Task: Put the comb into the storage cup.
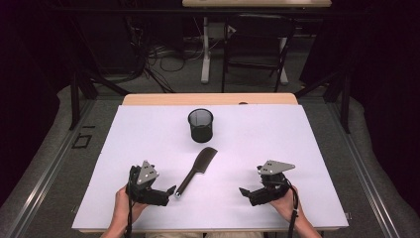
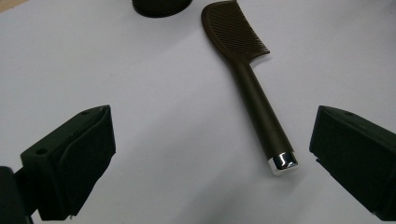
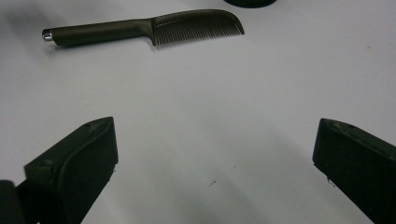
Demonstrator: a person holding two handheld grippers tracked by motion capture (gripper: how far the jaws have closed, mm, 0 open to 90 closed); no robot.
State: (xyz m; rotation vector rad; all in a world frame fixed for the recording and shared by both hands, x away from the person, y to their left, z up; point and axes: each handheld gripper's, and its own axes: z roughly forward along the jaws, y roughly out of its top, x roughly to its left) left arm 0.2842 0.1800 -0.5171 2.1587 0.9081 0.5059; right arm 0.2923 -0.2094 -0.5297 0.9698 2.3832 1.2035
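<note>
Grippers rest low at your near edge of the white table [image 1: 148, 134], both with jaws spread wide and empty: left gripper [image 1: 168, 192], right gripper [image 1: 244, 191]. Between them, nearer your left, lies a dark comb [image 1: 195, 171], its silver-capped handle toward you. Beyond it stands a black mesh cup [image 1: 200, 125].

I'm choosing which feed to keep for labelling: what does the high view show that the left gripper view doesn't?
High view alone: both hands, the right tool, the left tool's grey plate, the whole mesh cup, the floor, cables and chair behind the table. Left gripper view alone: the comb's fine teeth and silver end cap close up, between its open jaws. Shared: the comb, the white table, and the cup's base.
</note>
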